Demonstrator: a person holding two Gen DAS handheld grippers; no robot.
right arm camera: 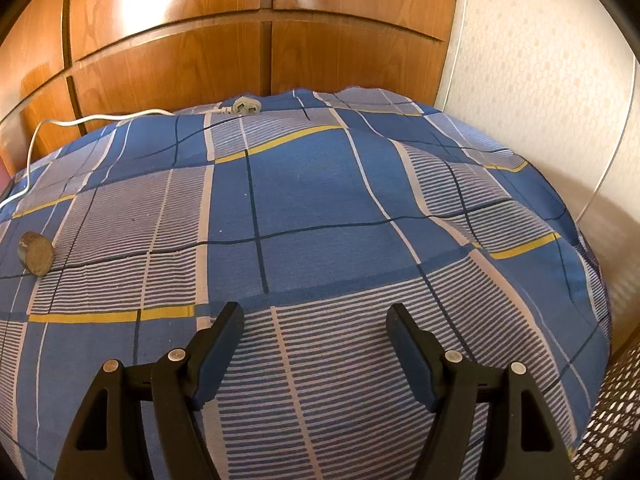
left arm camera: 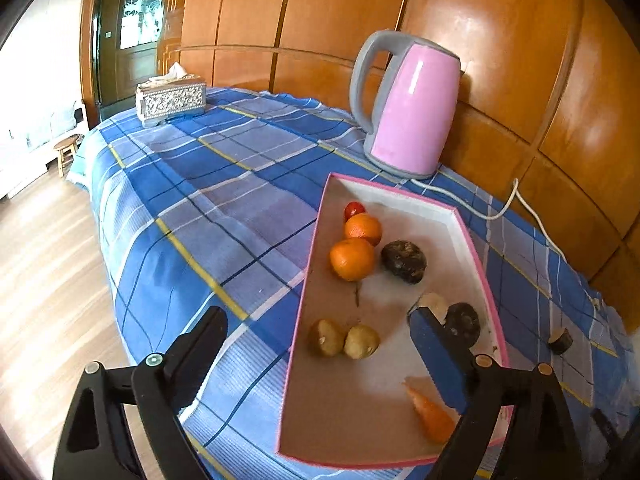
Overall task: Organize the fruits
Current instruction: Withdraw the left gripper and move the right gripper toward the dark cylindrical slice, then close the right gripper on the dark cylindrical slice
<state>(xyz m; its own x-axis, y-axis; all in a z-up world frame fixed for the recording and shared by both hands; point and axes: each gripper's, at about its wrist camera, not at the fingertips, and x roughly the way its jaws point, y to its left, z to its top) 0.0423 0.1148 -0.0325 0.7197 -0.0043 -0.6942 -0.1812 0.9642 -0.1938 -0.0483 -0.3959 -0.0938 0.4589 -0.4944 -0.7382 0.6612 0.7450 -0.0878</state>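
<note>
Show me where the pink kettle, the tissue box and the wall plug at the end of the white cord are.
pink kettle [left arm camera: 416,116]: left wrist view, on its pink body.
tissue box [left arm camera: 171,103]: left wrist view, on its patterned front side.
wall plug [right arm camera: 247,106]: right wrist view, on the plug's grey head.

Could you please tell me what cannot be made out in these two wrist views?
- Left wrist view: the pale piece and dark round fruit in the tray are partly hidden by the left gripper finger.
- Right wrist view: the tray is out of frame; the dark piece is too small to identify.
</note>
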